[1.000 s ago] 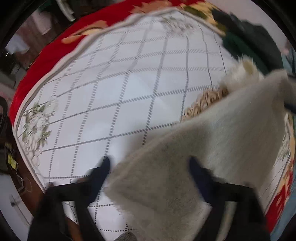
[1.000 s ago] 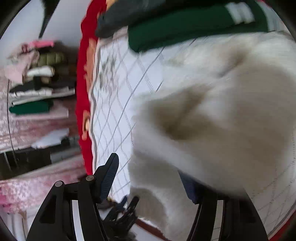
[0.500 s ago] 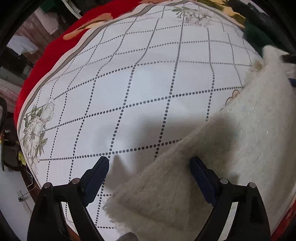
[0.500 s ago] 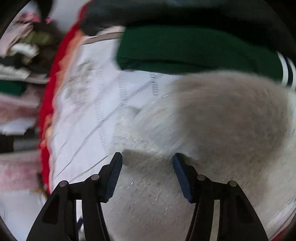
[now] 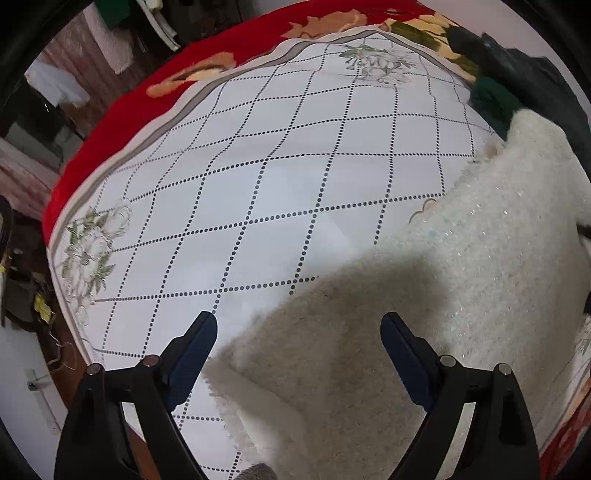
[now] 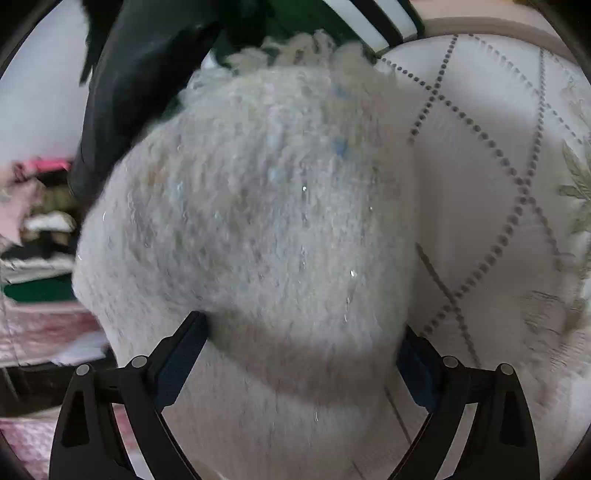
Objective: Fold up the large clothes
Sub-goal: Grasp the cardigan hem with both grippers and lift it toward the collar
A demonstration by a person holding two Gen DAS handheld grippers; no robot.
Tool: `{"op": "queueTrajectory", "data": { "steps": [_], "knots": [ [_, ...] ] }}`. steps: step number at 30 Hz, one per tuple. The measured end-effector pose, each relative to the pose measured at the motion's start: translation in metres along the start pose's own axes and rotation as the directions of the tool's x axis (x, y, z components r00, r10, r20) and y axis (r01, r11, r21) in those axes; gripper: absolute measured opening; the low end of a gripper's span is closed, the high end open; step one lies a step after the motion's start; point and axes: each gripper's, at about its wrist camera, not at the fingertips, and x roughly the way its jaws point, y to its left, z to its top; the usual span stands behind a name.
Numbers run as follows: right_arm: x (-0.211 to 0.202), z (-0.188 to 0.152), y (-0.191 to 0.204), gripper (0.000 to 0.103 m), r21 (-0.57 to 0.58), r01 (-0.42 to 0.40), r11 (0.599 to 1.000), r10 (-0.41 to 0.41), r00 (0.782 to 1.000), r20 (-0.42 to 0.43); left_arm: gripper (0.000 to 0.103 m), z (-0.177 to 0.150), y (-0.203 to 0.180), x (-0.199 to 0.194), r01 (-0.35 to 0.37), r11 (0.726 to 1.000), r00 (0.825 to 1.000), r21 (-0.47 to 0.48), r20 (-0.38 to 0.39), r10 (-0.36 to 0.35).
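Note:
A fluffy cream-white garment [image 5: 461, 266] lies on the white quilted bed cover [image 5: 258, 166], filling the lower right of the left wrist view. My left gripper [image 5: 299, 332] is open, its fingers straddling the garment's near edge just above it. In the right wrist view the same fluffy garment [image 6: 266, 206] bulges close to the camera. My right gripper [image 6: 303, 339] is open wide with the garment's fabric between its fingers. Its right fingertip is partly hidden by the fabric.
A dark green garment [image 5: 491, 99] and a black one [image 5: 535, 81] lie at the bed's far right corner; both show in the right wrist view, green with white stripes [image 6: 354, 14], black [image 6: 136, 81]. A red floral blanket [image 5: 122, 122] borders the cover. Stacked clothes [image 6: 40, 221] lie beyond the bed.
My right gripper has opened wider and moved in close over the fluffy garment. My left gripper stays open over the near edge, and the garment has settled flatter on the bed.

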Motion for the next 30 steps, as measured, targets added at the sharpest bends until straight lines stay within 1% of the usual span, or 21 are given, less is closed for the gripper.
{"op": "queueTrajectory", "data": {
  "steps": [1, 2, 3, 4, 5, 7, 9, 12, 14, 15, 16, 17, 18, 19, 21, 23, 25, 26, 27, 29, 30],
  "knots": [
    [-0.005, -0.003, 0.002, 0.058, -0.019, -0.027, 0.999, 0.028, 0.999, 0.035, 0.091, -0.001, -0.003, -0.003, -0.009, 1.0, 1.0, 0.003, 0.008, 0.009],
    [-0.008, -0.006, 0.003, 0.033, -0.023, -0.049, 0.999, 0.05, 0.998, 0.035, 0.09, -0.003, -0.007, -0.006, -0.016, 1.0, 1.0, 0.005, 0.013, 0.016],
    [-0.016, -0.012, -0.002, 0.032, 0.013, -0.074, 0.997, 0.073, 0.997, 0.039, 0.09, -0.005, -0.01, -0.008, -0.019, 1.0, 1.0, 0.007, 0.014, 0.019],
    [-0.02, -0.016, -0.006, 0.027, 0.042, -0.105, 0.994, 0.103, 0.993, 0.054, 0.09, -0.008, -0.015, -0.013, -0.018, 1.0, 1.0, 0.016, 0.013, 0.018],
    [-0.033, -0.025, -0.017, 0.025, 0.107, -0.145, 0.984, 0.137, 0.988, 0.075, 0.091, -0.014, -0.026, -0.017, -0.02, 0.999, 1.0, 0.026, 0.013, 0.02],
    [-0.053, -0.042, -0.032, 0.024, 0.184, -0.167, 0.969, 0.151, 0.983, 0.1, 0.091, -0.018, -0.036, -0.029, -0.024, 0.998, 0.999, 0.053, 0.031, 0.023],
    [-0.089, -0.081, -0.057, 0.023, 0.267, -0.152, 0.952, 0.123, 0.985, 0.12, 0.091, -0.021, -0.045, -0.039, -0.028, 0.996, 0.999, 0.081, 0.044, 0.025],
    [-0.142, -0.15, -0.094, 0.023, 0.343, -0.059, 0.937, 0.03, 0.996, 0.09, 0.09, -0.038, -0.062, -0.055, -0.004, 0.992, 0.999, 0.128, 0.037, -0.001],
    [-0.171, -0.193, -0.122, 0.024, 0.358, 0.046, 0.932, -0.061, 0.998, 0.031, 0.09, -0.051, -0.08, -0.058, 0.02, 0.987, 1.0, 0.159, 0.02, -0.023],
    [-0.174, -0.209, -0.133, 0.026, 0.353, 0.089, 0.931, -0.097, 0.995, 0.003, 0.09, -0.061, -0.093, -0.058, 0.034, 0.983, 0.999, 0.181, 0.008, -0.037],
    [-0.178, -0.227, -0.147, 0.032, 0.337, 0.153, 0.929, -0.147, 0.988, -0.041, 0.09, -0.066, -0.1, -0.057, 0.047, 0.98, 0.999, 0.193, -0.008, -0.047],
    [-0.181, -0.239, -0.159, 0.034, 0.327, 0.198, 0.924, -0.182, 0.98, -0.078, 0.091, -0.073, -0.116, -0.056, 0.085, 0.976, 0.996, 0.201, -0.04, -0.079],
    [-0.184, -0.247, -0.167, 0.034, 0.323, 0.219, 0.921, -0.196, 0.975, -0.102, 0.091, -0.078, -0.131, -0.055, 0.126, 0.971, 0.991, 0.203, -0.06, -0.116],
    [-0.183, -0.257, -0.178, 0.037, 0.313, 0.229, 0.922, -0.202, 0.972, -0.116, 0.09, -0.081, -0.142, -0.056, 0.143, 0.968, 0.989, 0.208, -0.063, -0.132],
    [-0.199, -0.261, -0.175, 0.039, 0.236, 0.296, 0.926, -0.267, 0.952, -0.146, 0.09, -0.084, -0.172, -0.055, 0.166, 0.956, 0.986, 0.243, -0.048, -0.159],
    [-0.22, -0.259, -0.159, 0.039, 0.132, 0.355, 0.925, -0.341, 0.932, -0.12, 0.091, -0.082, -0.2, -0.048, 0.17, 0.949, 0.985, 0.266, -0.037, -0.166],
    [-0.237, -0.253, -0.14, 0.039, 0.052, 0.388, 0.92, -0.382, 0.919, -0.096, 0.09, -0.079, -0.225, -0.03, 0.181, 0.937, 0.984, 0.3, -0.058, -0.171],
    [-0.248, -0.247, -0.123, 0.039, -0.009, 0.398, 0.917, -0.398, 0.915, -0.063, 0.091, -0.079, -0.234, -0.018, 0.17, 0.932, 0.985, 0.32, -0.079, -0.152],
    [-0.254, -0.242, -0.111, 0.039, -0.045, 0.392, 0.919, -0.393, 0.919, -0.036, 0.092, -0.079, -0.239, -0.007, 0.168, 0.929, 0.985, 0.329, -0.096, -0.145],
    [-0.252, -0.224, -0.078, 0.039, -0.16, 0.386, 0.909, -0.394, 0.919, -0.018, 0.103, -0.072, -0.24, 0.01, 0.188, 0.933, 0.981, 0.305, -0.107, -0.163],
    [-0.242, -0.208, -0.061, 0.039, -0.193, 0.383, 0.903, -0.394, 0.919, -0.023, 0.103, -0.068, -0.238, 0.014, 0.209, 0.933, 0.976, 0.293, -0.114, -0.183]
  ]
}}
